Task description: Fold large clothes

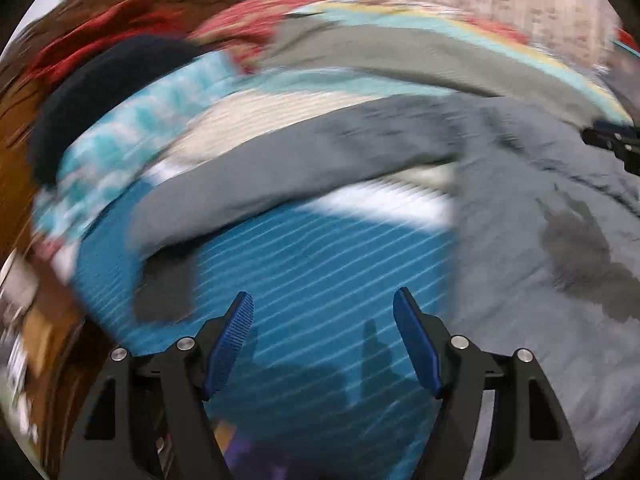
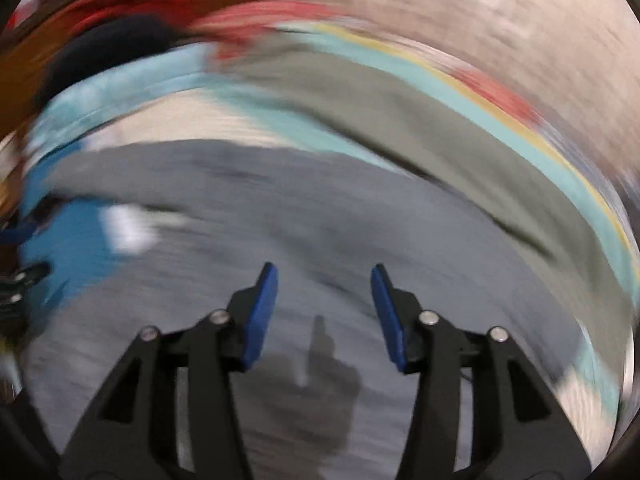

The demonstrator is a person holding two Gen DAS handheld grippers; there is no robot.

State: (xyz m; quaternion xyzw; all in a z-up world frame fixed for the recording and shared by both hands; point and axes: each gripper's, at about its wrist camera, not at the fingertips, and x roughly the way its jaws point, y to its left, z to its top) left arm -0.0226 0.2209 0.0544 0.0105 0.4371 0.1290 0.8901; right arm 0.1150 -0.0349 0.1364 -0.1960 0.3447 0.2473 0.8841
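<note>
Left gripper [image 1: 324,304] nearest in its own view: blue pads [image 1: 230,340] spread wide, nothing between them, poised over a blue striped cover [image 1: 320,264]. Just beyond the pads, a grey sleeve [image 1: 256,192] of the large grey garment [image 1: 540,208] draped across the stripes, its cuff end dropping at the left. Body of that garment spread flat to the right, wrinkled, with the gripper's shadow dark on it. At the far right edge, a black and blue bit of the other tool, blurred.

Right gripper [image 2: 324,284] likewise parted, about half way, pads [image 2: 260,316] clear of any cloth, nothing gripped; directly under and ahead of it the same grey garment [image 2: 320,208], filling the lower middle of that view, a shadow of the tool cast on it. Blue cover [image 2: 72,248] showing only at the left.

Farther back in both views, other clothes in a heap: a cream ribbed piece [image 1: 280,116], a turquoise and white patterned piece [image 1: 132,128], an olive-grey garment [image 1: 400,56], a dark navy lump [image 1: 92,92], red cloth [image 1: 100,36] behind. Teal and yellow edging [image 2: 520,136] along the olive piece's far side. Farthest of all, a pale patterned wall [image 2: 480,20]. Everything heavily smeared by motion blur, finer detail not readable.
</note>
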